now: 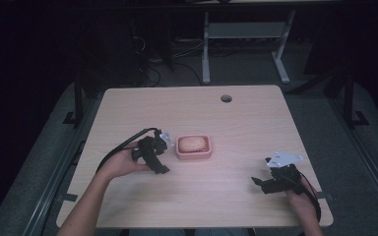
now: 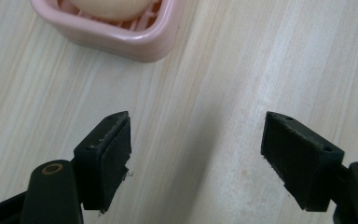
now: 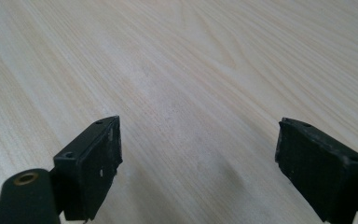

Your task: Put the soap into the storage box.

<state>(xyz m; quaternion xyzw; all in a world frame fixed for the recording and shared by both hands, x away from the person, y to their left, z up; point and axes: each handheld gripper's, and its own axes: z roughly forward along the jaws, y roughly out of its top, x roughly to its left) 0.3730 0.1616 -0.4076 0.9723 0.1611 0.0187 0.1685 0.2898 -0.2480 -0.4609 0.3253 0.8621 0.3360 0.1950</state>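
Your left claw (image 1: 163, 142) sits just beside the pink soap dish (image 1: 194, 148) mid-tabletop (image 1: 236, 123); the dish holds a pale bar (image 1: 191, 143). Your right claw (image 1: 262, 180) rests near the tabletop's front right corner.

A pale wood-grain desk (image 1: 246, 123) carried a pink soap dish (image 1: 194, 147) near its centre; a round grommet hole (image 1: 226, 98) sat toward twelve o'clock.
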